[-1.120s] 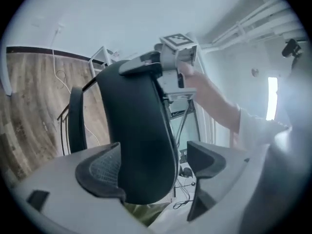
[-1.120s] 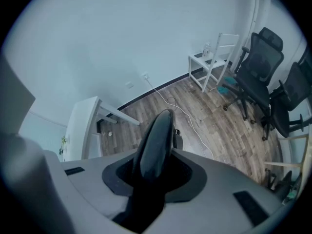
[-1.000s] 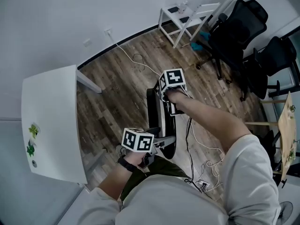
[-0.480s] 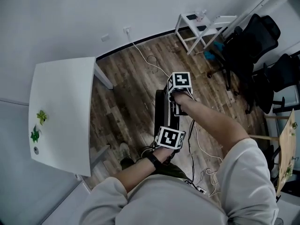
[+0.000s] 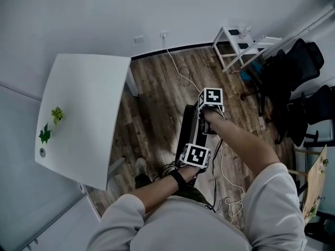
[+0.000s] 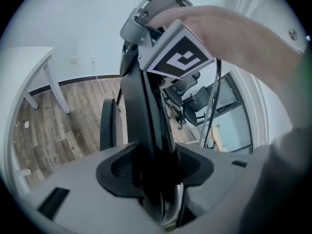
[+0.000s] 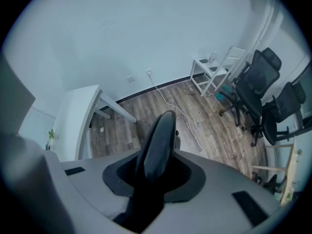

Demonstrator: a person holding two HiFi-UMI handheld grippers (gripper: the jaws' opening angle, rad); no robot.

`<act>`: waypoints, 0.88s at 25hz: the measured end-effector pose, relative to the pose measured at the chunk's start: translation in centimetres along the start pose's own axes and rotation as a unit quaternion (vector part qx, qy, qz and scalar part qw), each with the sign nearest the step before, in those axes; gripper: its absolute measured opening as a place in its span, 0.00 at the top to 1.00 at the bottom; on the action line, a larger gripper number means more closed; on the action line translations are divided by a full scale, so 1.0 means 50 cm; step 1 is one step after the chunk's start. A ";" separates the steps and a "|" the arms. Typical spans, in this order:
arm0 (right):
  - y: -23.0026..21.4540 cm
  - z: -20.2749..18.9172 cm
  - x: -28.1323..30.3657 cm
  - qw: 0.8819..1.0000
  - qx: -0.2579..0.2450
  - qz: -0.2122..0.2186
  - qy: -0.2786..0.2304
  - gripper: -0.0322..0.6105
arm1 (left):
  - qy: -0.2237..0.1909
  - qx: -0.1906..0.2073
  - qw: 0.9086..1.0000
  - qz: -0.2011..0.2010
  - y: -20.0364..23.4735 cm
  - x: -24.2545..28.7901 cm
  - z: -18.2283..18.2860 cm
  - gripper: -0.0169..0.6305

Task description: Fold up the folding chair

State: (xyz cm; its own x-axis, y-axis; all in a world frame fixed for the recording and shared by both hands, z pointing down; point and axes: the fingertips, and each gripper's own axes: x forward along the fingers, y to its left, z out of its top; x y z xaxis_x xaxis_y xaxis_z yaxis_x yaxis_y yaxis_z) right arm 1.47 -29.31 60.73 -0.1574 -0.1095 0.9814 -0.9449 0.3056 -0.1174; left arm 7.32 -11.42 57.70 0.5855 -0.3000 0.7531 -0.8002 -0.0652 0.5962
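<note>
The black folding chair (image 5: 188,124) stands on the wood floor, its panels close together, seen edge-on from above. My right gripper (image 5: 204,116) points steeply down and is shut on the chair's top edge (image 7: 161,140). My left gripper (image 5: 191,146) is at the chair's near end. Its jaws have just been closing, and a black panel (image 6: 141,111) and a chrome tube (image 6: 174,206) fill the gap between them. In the left gripper view my left gripper (image 6: 161,179) looks up at the right gripper's marker cube (image 6: 178,57) and the hand on it.
A white table (image 5: 84,114) stands to the left of the chair. A white cable (image 5: 178,69) trails across the floor to the wall. Black office chairs (image 5: 298,72) and a small white rack (image 5: 238,43) are at the back right. A shoe (image 5: 140,166) is beside the chair.
My left gripper has swung right from beside the chair onto its near end. The right gripper has stayed on the chair's top. The chair's panels look closer together.
</note>
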 end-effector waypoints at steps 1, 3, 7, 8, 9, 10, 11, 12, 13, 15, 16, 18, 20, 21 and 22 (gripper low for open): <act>0.013 -0.002 -0.001 1.000 -0.003 -0.002 0.001 0.78 | -0.001 -0.001 1.000 -0.002 0.008 -0.009 -0.004 0.67; 0.045 -0.005 -0.003 1.000 -0.008 -0.005 0.004 0.78 | -0.003 -0.004 1.000 -0.004 0.025 -0.032 -0.010 0.67; 0.123 -0.011 -0.004 1.000 -0.014 -0.002 0.007 0.79 | -0.007 -0.007 1.000 -0.004 0.073 -0.088 -0.026 0.66; 0.143 -0.011 -0.004 1.000 -0.014 0.000 0.006 0.79 | -0.006 -0.007 1.000 -0.003 0.086 -0.103 -0.030 0.66; 0.164 -0.010 -0.004 1.000 -0.014 0.001 0.006 0.79 | -0.006 -0.007 1.000 -0.002 0.101 -0.119 -0.033 0.65; 0.186 -0.008 -0.004 1.000 -0.013 0.003 0.006 0.79 | -0.008 -0.006 1.000 0.000 0.116 -0.135 -0.033 0.65; 0.209 -0.007 -0.004 1.000 -0.013 0.006 0.007 0.80 | -0.012 -0.006 1.000 0.002 0.132 -0.152 -0.032 0.65; 0.233 -0.006 -0.004 1.000 -0.013 0.008 0.008 0.80 | -0.015 -0.007 1.000 0.004 0.149 -0.169 -0.032 0.65; 0.257 -0.005 -0.003 1.000 -0.014 0.010 0.008 0.80 | -0.017 -0.007 1.000 0.006 0.166 -0.185 -0.034 0.65; 0.306 -0.004 -0.002 1.000 -0.016 0.015 0.007 0.80 | -0.018 -0.007 1.000 0.011 0.200 -0.219 -0.040 0.65; 0.331 -0.001 -0.001 1.000 -0.017 0.018 0.007 0.80 | -0.018 -0.007 1.000 0.013 0.217 -0.235 -0.042 0.65; 0.380 0.004 0.003 1.000 -0.020 0.022 0.006 0.80 | -0.020 -0.007 1.000 0.017 0.251 -0.268 -0.043 0.65; 0.428 0.006 0.007 0.999 -0.024 0.026 0.006 0.79 | -0.020 -0.009 1.000 0.020 0.286 -0.298 -0.049 0.65; 0.452 0.007 0.010 0.999 -0.026 0.028 0.007 0.79 | -0.020 -0.011 1.000 0.022 0.304 -0.312 -0.053 0.65; 0.475 0.008 0.014 0.999 -0.027 0.030 0.008 0.79 | -0.020 -0.013 0.999 0.023 0.322 -0.325 -0.055 0.65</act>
State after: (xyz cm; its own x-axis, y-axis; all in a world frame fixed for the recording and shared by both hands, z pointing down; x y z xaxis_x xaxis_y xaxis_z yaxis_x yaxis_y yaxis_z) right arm -21.21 -22.50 58.55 -0.2085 -0.0744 0.9752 -0.9168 0.3620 -0.1684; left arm -14.74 -4.98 55.82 0.5422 -0.3391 0.7688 -0.8222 -0.0254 0.5686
